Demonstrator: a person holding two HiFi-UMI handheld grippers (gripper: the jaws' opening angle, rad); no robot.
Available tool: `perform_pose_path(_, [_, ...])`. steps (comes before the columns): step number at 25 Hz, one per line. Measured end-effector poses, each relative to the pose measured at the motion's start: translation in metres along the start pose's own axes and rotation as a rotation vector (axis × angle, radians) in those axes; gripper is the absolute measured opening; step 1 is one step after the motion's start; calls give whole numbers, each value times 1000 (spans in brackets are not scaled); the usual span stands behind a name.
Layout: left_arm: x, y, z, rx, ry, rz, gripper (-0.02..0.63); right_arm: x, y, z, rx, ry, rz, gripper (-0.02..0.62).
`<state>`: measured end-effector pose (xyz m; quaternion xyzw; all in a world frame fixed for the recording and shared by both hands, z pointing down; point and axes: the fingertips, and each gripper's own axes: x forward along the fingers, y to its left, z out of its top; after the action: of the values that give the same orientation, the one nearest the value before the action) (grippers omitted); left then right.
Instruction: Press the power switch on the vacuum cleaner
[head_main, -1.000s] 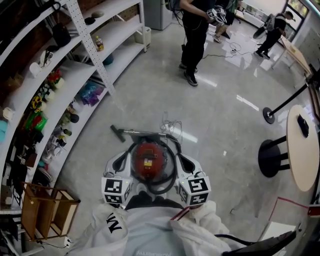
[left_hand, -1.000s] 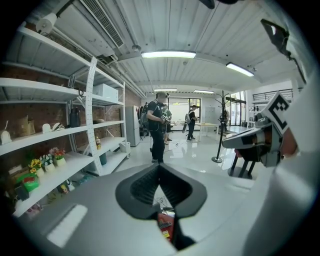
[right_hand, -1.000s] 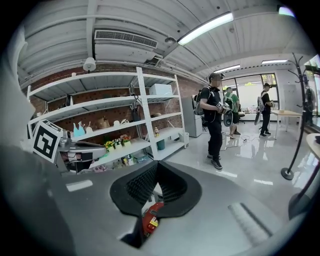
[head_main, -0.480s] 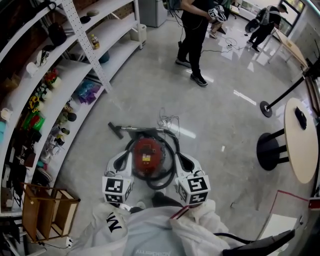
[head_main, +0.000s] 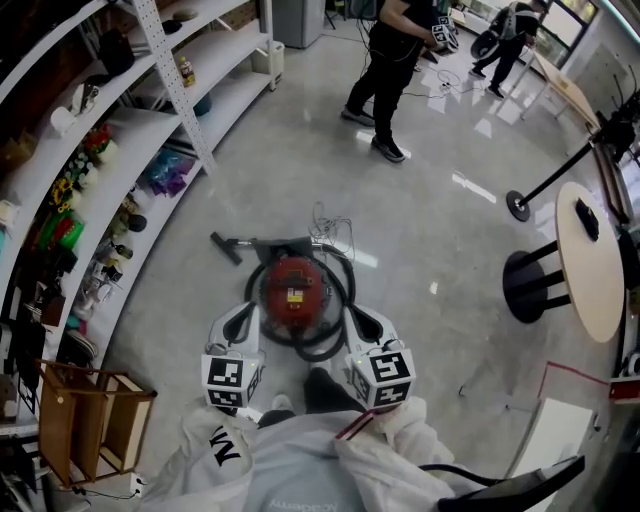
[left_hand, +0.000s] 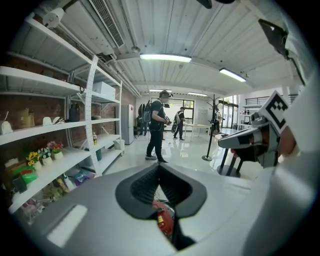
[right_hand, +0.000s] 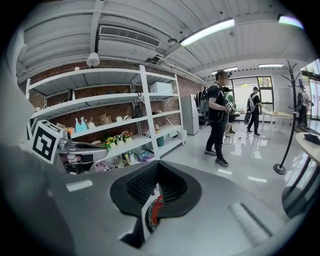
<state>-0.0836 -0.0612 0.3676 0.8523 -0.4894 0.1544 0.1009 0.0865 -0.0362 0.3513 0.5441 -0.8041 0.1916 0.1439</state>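
Grippers wait one on each side of the red vacuum cleaner (head_main: 293, 292), which stands on the shiny floor (head_main: 430, 230) just in front of the person's shoe (head_main: 322, 388). The left gripper (head_main: 240, 318) is just beside the vacuum cleaner's left side. The right gripper (head_main: 366, 322) is just beside its right side. Neither one touches it. I think they are held like this so that either one can go down and poke the top of the vacuum cleaner.

Both grippers have their jaws closed, tip against tip, and they hold nothing. In each gripper view a bit of the red vacuum cleaner shows through the hole behind the closed tips, low down, so it seems to sit below both grippers. Closed tips make a good poking finger for a button.

A black hose (head_main: 335, 340) loops round the vacuum cleaner, and its pipe (head_main: 228, 245) lies on the floor on the far side of it. On top of the vacuum cleaner is a small yellow label (head_main: 295, 296). I cannot pick out the power switch itself. It is too small to see from here.
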Motion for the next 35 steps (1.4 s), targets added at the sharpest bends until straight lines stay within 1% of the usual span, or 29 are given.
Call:
perform_pose_path(9, [-72, 25, -29, -5, -18, 5, 0, -24, 68, -17, -10, -21, -19, 0])
perform_pose_path(12, [-90, 29, -35, -11, -20, 2, 0, -33, 83, -19, -17, -33, -31, 0])
perform_pose_path(18, [-105, 21, -32, 14, -47, -53, 0, -58, 92, -23, -15, -60, -96, 0])
perform_pose_path(26, [-120, -3, -45, 8, -46, -127, 0, -96, 99, -41, -3, -55, -174, 0])
perform_pose_path(31, [-128, -10, -46, -2, -57, -137, 0, -112, 102, -46, -6, -50, -187, 0])
perform_pose_path(35, [-134, -15, -51, -18, -51, -138, 0, -115, 107, -50, -4, -53, -170, 0])
